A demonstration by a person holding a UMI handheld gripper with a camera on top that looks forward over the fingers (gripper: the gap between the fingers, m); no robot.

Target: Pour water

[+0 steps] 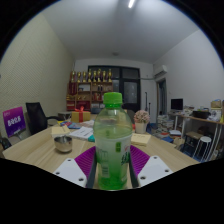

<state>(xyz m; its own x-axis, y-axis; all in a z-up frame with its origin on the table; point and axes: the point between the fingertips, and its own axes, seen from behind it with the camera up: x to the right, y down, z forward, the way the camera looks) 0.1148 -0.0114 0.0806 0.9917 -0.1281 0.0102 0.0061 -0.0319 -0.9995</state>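
A clear plastic bottle (112, 140) with a green cap and a green-and-white label stands upright between my gripper's (112, 168) two fingers. The purple pads (87, 159) press against both of its sides, so the gripper is shut on the bottle. The bottle seems lifted above the wooden table (40, 148). A small dark cup-like container (63, 143) sits on the table to the left, beyond the fingers. The bottle's base is hidden below the fingers.
Several small items and papers lie on the table behind the bottle. A black office chair (38, 116) stands at the left, a desk with a monitor (178, 105) at the right, and a red shelf with bottles (88, 92) at the far wall.
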